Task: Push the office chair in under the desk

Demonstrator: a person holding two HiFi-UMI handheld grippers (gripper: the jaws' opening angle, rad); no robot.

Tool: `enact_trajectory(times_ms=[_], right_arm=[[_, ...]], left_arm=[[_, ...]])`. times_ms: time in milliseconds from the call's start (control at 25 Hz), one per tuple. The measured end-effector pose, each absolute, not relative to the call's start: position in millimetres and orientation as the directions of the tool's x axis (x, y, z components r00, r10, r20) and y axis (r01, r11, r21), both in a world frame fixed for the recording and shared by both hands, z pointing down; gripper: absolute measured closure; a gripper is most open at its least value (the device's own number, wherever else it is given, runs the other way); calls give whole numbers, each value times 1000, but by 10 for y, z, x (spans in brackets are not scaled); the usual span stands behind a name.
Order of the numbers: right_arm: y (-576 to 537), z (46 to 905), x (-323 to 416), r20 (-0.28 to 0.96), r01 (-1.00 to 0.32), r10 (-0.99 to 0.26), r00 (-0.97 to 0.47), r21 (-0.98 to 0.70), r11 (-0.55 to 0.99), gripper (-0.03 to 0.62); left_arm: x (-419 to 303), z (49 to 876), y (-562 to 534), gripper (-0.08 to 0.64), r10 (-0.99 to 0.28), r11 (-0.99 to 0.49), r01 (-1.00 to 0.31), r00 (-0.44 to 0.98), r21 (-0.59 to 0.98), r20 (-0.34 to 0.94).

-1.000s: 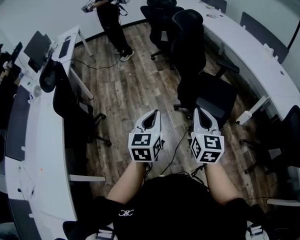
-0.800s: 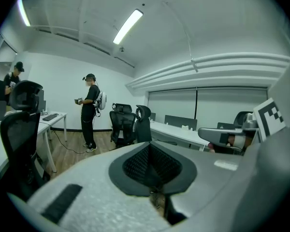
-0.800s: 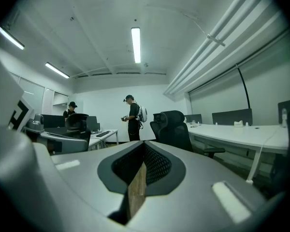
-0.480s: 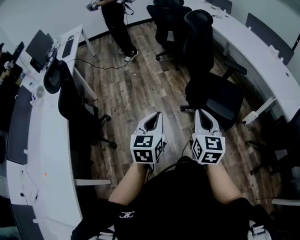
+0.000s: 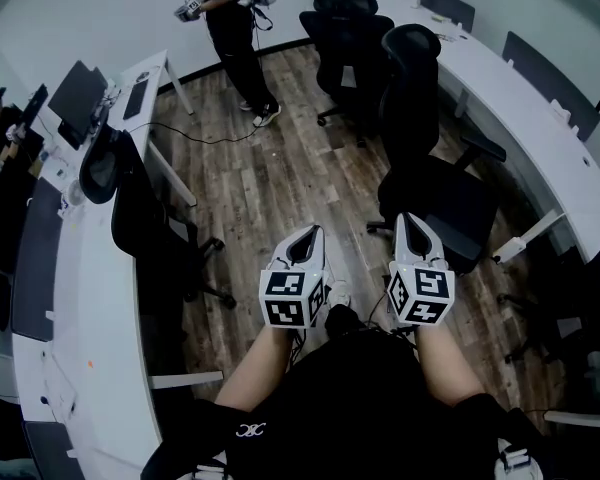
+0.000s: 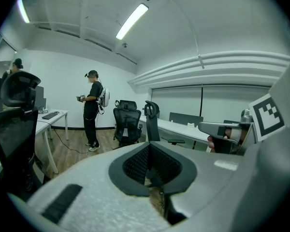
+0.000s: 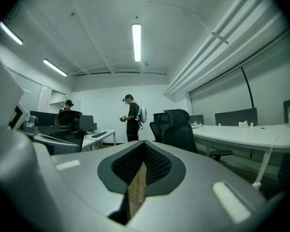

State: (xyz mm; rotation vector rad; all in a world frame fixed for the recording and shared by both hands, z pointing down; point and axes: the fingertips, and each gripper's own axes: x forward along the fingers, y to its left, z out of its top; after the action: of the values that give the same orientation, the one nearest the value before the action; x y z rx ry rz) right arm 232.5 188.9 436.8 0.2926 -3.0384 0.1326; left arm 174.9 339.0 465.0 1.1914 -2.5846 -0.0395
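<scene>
Office chair [image 5: 435, 193] standing out from worktop [image 5: 490, 73]

Head view: the black chair sits on the wood floor [image 5: 280, 178] at far right, apart from the curved white worktop. Nearer, the left tool [image 5: 306, 240] and right tool [image 5: 410, 230] point forward side by side. Left gripper view: jaws together, empty. Right gripper view: jaws together, empty, chair ahead.

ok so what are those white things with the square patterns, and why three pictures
There is no robot: a person wears a head camera that looks down, and holds a white gripper with a square-marker cube in each hand, the left gripper and the right gripper. The other two pictures come from cameras riding on each gripper, looking along its jaws. Both pairs of jaws are shut and hold nothing. Ahead stands a black high-backed office chair, out from the long white desk at the right.
</scene>
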Motion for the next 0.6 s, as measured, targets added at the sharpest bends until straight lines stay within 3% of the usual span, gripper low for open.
enact_trajectory(times_ms=[600], right_arm=[[1274,4347,717,72,-192,-186,-980,-92,977,571]], left_arm=[[177,4678,2833,552,-746,657,-739,-608,150,271]])
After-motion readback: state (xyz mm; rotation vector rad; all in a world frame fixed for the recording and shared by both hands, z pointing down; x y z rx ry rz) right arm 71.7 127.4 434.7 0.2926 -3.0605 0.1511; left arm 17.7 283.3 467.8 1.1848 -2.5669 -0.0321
